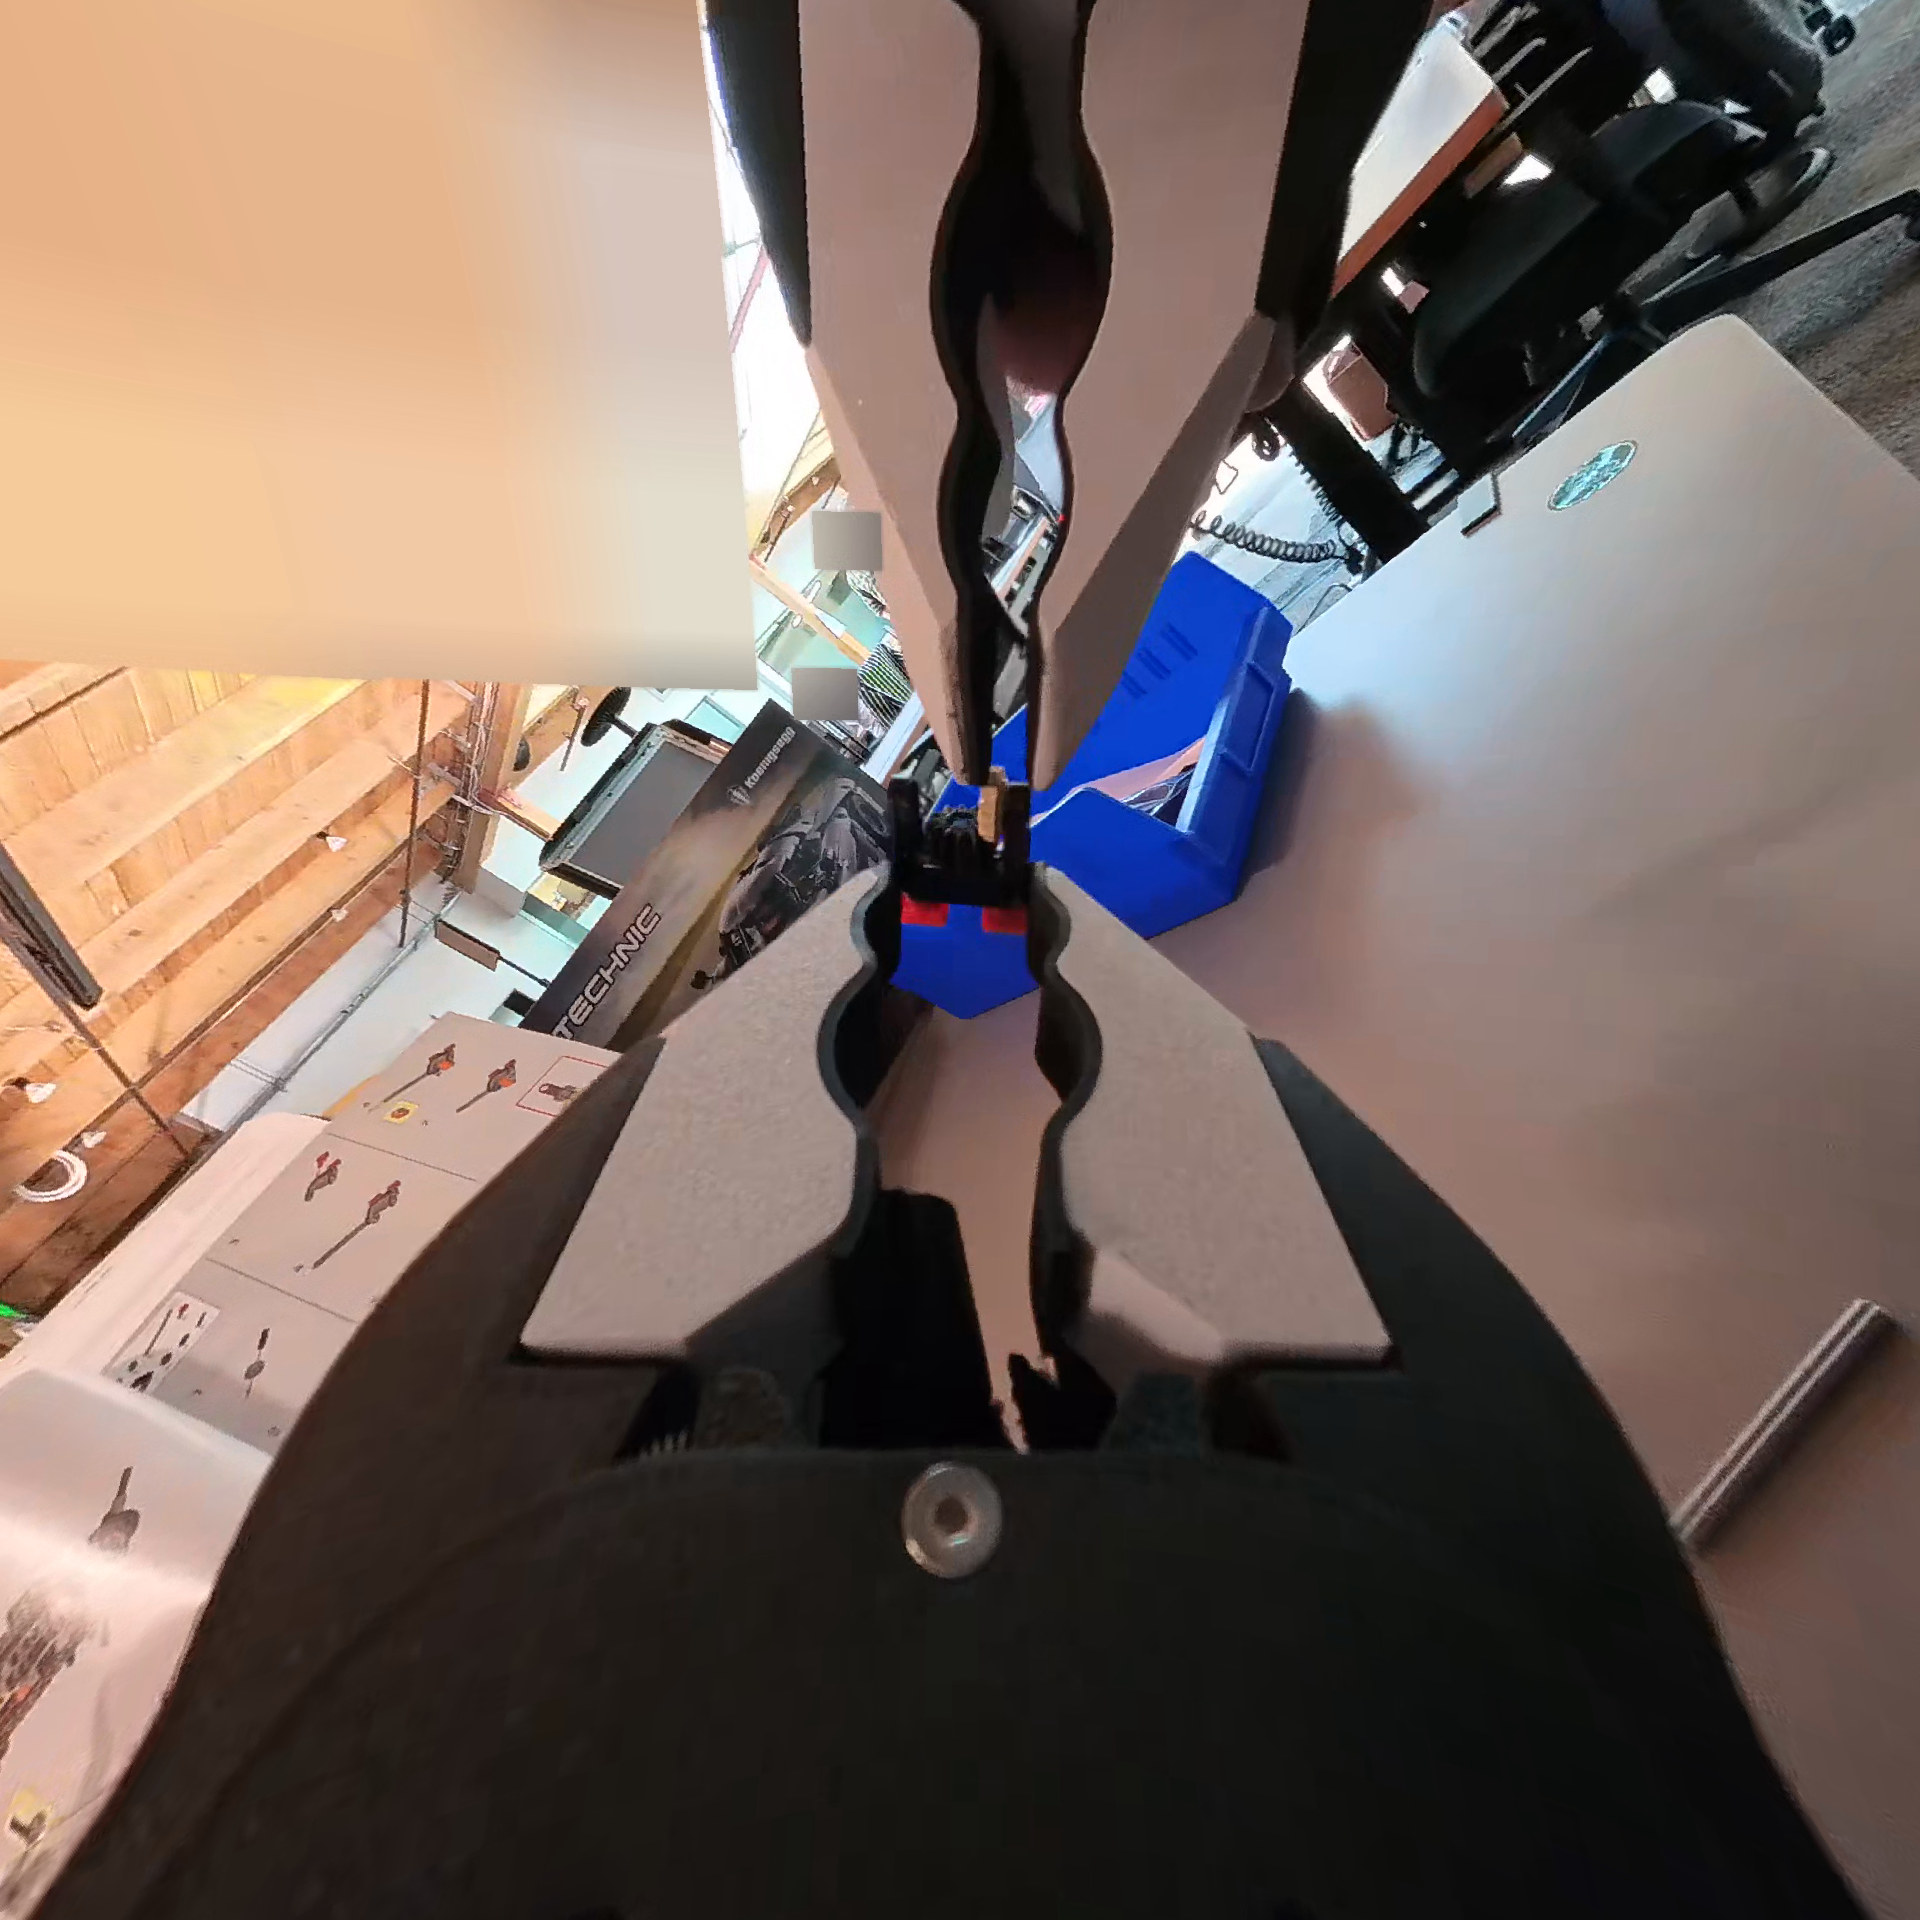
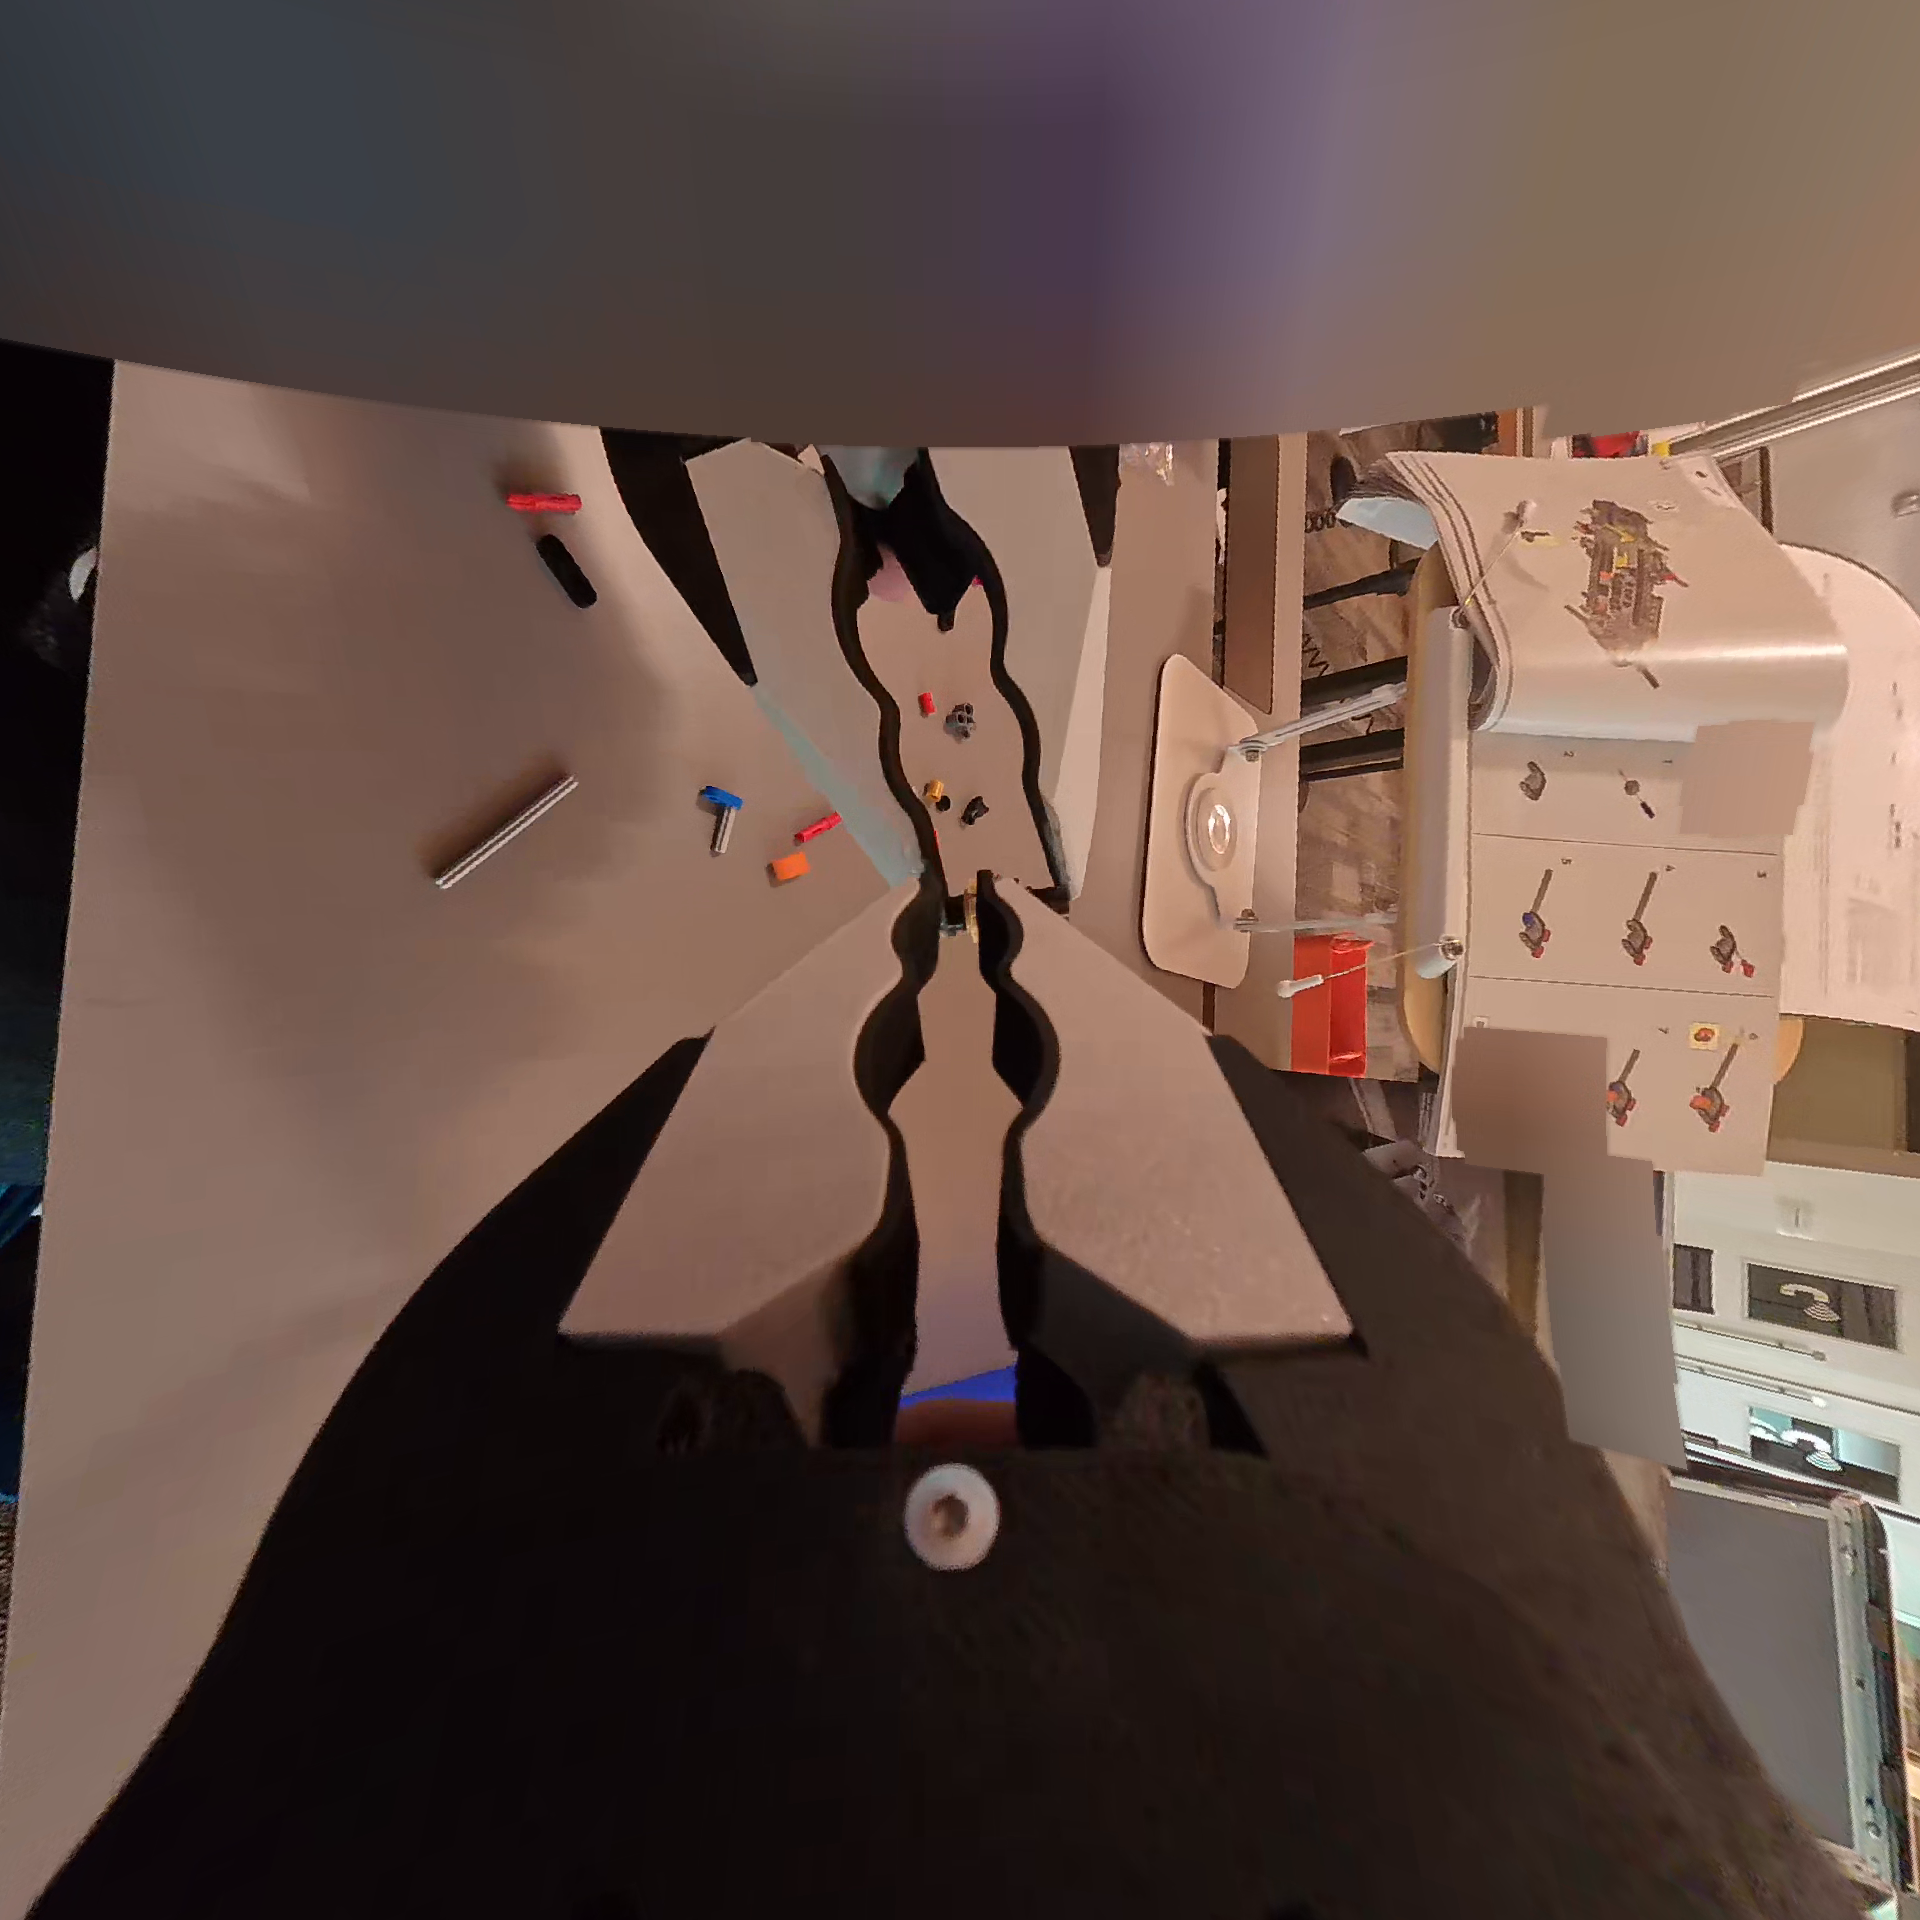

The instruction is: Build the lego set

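In the left wrist view my left gripper [image 1: 961,920] is shut on a small black lego assembly [image 1: 961,878] with two red pin ends showing, held above the table. My right gripper [image 1: 995,774] comes in from the top, tip to tip with the left. It is shut on a small tan piece [image 1: 995,805] that touches the top of the assembly. In the right wrist view the right gripper [image 2: 961,923] pinches the tan piece [image 2: 975,920], and the left gripper [image 2: 982,883] faces it from above. Most of the assembly is hidden there.
Loose parts lie on the grey table [image 2: 260,1039]: a long grey axle [image 2: 506,831], red pins [image 2: 543,502], a black piece [image 2: 566,571], a blue pin [image 2: 720,805] and an orange piece [image 2: 790,865]. A blue bin [image 1: 1174,831] stands behind the grippers. An instruction booklet [image 2: 1621,904] is propped to the right. My left and right fingertips are right by each other.
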{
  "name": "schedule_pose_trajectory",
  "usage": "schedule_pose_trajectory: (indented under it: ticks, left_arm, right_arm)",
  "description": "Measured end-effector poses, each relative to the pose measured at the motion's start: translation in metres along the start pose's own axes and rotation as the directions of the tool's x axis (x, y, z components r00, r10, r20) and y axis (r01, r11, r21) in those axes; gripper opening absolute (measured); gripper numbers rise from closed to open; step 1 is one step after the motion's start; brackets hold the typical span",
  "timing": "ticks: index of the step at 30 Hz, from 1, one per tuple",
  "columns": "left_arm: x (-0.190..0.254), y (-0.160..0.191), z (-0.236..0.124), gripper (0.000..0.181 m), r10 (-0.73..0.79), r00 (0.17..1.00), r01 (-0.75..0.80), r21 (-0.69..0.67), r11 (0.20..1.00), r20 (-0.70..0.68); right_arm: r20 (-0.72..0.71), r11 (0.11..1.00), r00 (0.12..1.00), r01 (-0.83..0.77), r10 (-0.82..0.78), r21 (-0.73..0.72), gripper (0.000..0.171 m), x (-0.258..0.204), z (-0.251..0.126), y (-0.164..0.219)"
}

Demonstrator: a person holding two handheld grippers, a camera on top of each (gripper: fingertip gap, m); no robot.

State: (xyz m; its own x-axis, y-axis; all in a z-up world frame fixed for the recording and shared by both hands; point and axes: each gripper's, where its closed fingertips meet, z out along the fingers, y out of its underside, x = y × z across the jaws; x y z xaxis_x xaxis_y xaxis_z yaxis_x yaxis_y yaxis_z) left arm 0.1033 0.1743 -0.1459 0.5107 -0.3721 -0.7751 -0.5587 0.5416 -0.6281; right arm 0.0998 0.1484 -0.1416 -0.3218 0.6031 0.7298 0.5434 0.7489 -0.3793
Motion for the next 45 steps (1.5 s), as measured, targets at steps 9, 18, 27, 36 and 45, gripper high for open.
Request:
schedule_pose_trajectory:
  ticks: [9, 18, 27, 36, 45]
  left_arm:
    - [-0.001, -0.003, 0.0, 0.022, 0.018, 1.0, -0.018, 0.012, 1.0, 0.019]
    - [-0.004, -0.008, -0.001, 0.022, 0.035, 0.998, -0.037, 0.032, 0.999, 0.05]
    - [-0.007, -0.007, -0.001, 0.023, 0.027, 0.998, -0.029, 0.036, 0.999, 0.061]
    - [-0.041, 0.009, -0.008, 0.022, 0.028, 0.988, -0.027, -0.003, 1.0, 0.151]
    - [-0.048, 0.01, -0.012, 0.022, 0.017, 0.982, -0.016, -0.007, 1.0, 0.188]
  right_arm:
    - [-0.006, 1.0, 1.0, -0.002, 0.002, -0.002, 0.006, 0.0, -0.002, 0.0]
    - [-0.021, 1.0, 1.0, 0.002, -0.002, 0.006, 0.009, 0.002, -0.006, -0.004]
    - [-0.095, 0.998, 0.994, -0.052, 0.054, 0.027, 0.018, 0.014, -0.018, -0.008]
    - [0.014, 0.855, 0.855, -0.518, 0.518, -0.009, 0.026, -0.032, 0.005, 0.005]
    - [0.129, 0.616, 0.605, -0.746, 0.786, -0.254, 0.021, -0.13, 0.081, 0.028]
